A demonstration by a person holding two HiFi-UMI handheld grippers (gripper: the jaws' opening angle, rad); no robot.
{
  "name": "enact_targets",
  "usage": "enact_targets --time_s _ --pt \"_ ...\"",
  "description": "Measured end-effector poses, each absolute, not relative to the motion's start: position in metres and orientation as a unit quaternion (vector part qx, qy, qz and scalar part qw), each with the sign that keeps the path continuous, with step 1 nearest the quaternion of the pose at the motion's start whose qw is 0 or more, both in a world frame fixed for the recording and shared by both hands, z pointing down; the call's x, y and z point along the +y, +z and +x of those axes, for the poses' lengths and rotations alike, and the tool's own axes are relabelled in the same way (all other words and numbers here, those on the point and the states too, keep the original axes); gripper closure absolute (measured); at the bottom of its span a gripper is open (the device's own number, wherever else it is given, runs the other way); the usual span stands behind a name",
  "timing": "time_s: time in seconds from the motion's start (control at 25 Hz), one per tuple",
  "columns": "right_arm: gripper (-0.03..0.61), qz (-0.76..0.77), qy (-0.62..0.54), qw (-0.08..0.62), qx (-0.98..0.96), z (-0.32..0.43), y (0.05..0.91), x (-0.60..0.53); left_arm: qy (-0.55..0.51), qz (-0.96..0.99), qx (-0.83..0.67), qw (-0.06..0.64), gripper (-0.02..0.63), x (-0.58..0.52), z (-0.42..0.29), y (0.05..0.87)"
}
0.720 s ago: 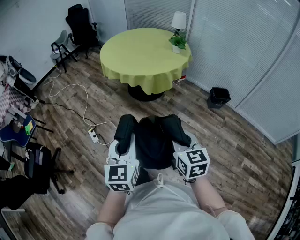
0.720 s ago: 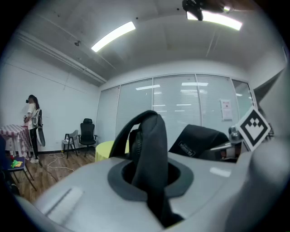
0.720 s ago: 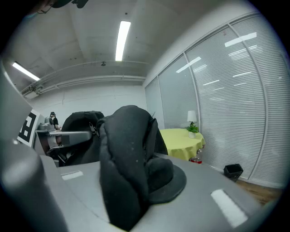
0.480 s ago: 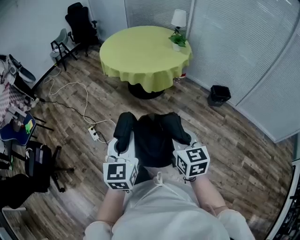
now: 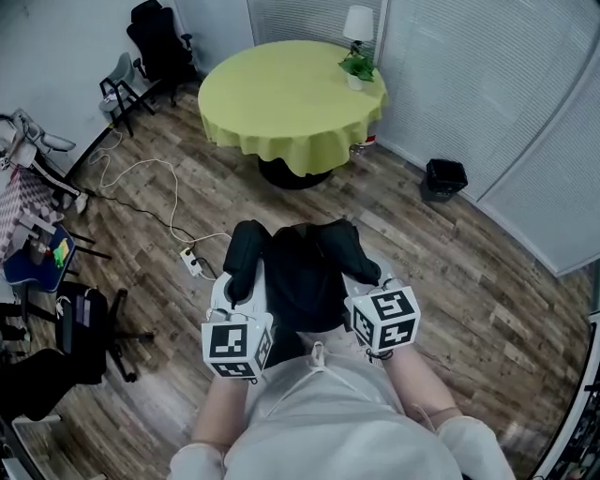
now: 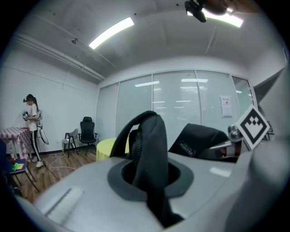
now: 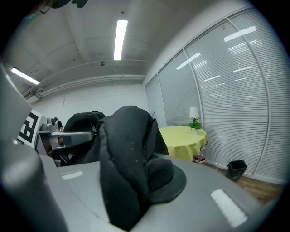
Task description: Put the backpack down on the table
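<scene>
A black backpack (image 5: 302,281) hangs in front of me between both grippers, above the wooden floor. My left gripper (image 5: 236,298) is shut on its left shoulder strap (image 6: 149,158), which loops up over the jaws. My right gripper (image 5: 366,286) is shut on the padded right strap (image 7: 124,158). The bag's body (image 6: 199,140) shows between the two grippers. The round table with a yellow-green cloth (image 5: 281,94) stands ahead across the floor, some way off; it also shows small in the right gripper view (image 7: 183,136).
On the table's far right edge stand a small potted plant (image 5: 357,70) and a white lamp (image 5: 357,23). A black bin (image 5: 444,176) sits by the glass wall. A white cable and power strip (image 5: 192,267) lie on the floor left. Chairs (image 5: 155,47) and a person (image 6: 31,127) are at the left.
The table has drawn slightly nearer and higher in the head view; I am moving toward it. Both grippers keep their hold on the straps.
</scene>
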State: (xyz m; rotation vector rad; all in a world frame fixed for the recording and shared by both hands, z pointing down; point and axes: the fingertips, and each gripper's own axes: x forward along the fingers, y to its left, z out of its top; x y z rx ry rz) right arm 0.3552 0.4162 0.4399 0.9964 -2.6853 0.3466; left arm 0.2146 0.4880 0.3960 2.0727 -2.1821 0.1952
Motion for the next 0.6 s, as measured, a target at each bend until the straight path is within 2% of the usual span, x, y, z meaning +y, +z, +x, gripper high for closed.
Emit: enact_targets --time_s 0.28,0.6 --pt "0.549 0.343 0.122 0.14 -0.921 0.329 0.445 0.39 0.059 0.688 -0.719 0.078 0.588 0.461 0.186 0.405" --pt "0.548 0.357 0.123 0.133 -0.916 0.255 0.438 0.336 0.058 0.7 -0.708 0.079 0.586 0.402 0.108 0.398"
